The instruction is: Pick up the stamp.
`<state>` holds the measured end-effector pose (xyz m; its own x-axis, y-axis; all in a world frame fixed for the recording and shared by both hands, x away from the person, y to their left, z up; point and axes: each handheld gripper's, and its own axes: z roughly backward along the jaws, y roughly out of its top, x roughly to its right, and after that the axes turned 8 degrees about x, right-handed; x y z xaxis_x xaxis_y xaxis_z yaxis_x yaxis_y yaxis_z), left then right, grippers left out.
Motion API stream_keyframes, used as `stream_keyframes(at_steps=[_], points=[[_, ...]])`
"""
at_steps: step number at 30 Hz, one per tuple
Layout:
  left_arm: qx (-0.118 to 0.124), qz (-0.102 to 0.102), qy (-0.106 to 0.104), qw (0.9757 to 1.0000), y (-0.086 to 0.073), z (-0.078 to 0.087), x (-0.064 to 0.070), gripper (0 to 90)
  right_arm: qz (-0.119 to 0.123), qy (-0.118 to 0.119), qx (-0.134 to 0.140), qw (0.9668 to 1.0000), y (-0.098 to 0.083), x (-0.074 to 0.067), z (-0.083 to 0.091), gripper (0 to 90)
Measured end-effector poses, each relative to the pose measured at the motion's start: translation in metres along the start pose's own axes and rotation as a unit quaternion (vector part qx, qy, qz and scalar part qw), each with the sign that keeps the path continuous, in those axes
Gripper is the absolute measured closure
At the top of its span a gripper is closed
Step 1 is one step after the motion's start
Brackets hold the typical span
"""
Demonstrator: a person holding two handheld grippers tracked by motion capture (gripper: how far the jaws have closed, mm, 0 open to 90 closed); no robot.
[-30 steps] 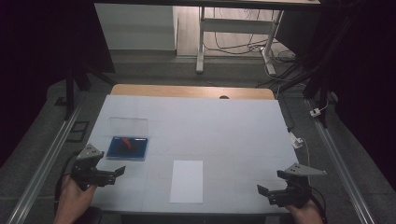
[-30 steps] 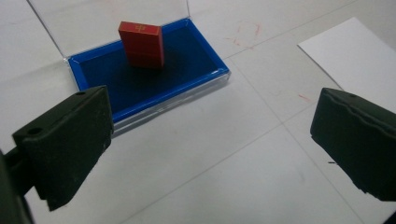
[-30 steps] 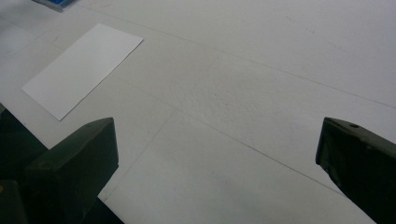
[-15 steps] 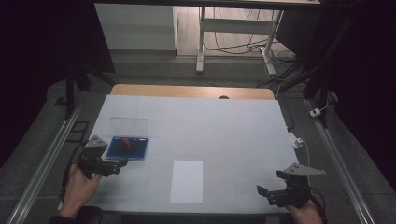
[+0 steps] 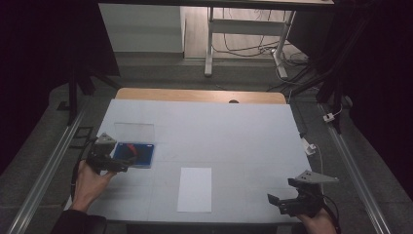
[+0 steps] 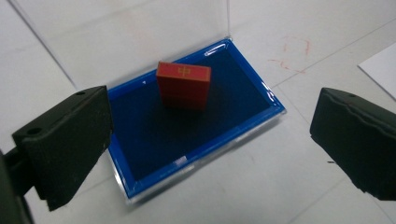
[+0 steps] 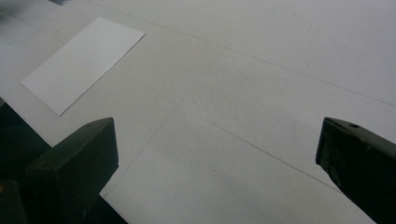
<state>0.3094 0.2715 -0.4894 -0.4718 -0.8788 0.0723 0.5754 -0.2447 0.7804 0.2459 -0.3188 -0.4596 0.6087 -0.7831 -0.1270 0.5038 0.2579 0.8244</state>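
Red block (image 6: 183,85) sits untouched in the open blue case (image 6: 187,135). Our left gripper (image 6: 210,135) hovers with jaws spread; grasping remains. Our right gripper (image 5: 292,201) waits, jaws spread.

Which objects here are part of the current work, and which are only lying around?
In use:
- left gripper, open, aimed at the case
- blue case, lid open
- red block inside it

Lying about:
- white sheet
- right gripper, open over the bare table
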Motion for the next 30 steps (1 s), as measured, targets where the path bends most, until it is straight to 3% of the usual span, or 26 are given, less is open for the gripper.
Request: stream_keyframes(at_steps=[14, 20, 25, 30], points=[[-0.011, -0.006, -0.003, 0.9999, 0.009, -0.025, -0.010, 0.0, 0.002, 0.001, -0.003, 1.0000, 0.000, 0.000, -0.001, 0.0], [-0.031, -0.025, 0.003, 0.9992, 0.012, -0.037, -0.012, 1.7, 0.003, 0.001, -0.004, 1.0000, 0.000, -0.001, -0.001, 0.0], [-0.038, -0.041, 0.007, 0.9984, 0.012, -0.036, -0.013, 18.8, 0.006, 0.001, -0.004, 1.0000, 0.000, -0.001, -0.001, 0.0], [-0.044, -0.042, 0.004, 0.9982, 0.011, -0.036, -0.015, 34.5, 0.008, 0.002, -0.005, 1.0000, 0.000, -0.001, -0.001, 0.0]])
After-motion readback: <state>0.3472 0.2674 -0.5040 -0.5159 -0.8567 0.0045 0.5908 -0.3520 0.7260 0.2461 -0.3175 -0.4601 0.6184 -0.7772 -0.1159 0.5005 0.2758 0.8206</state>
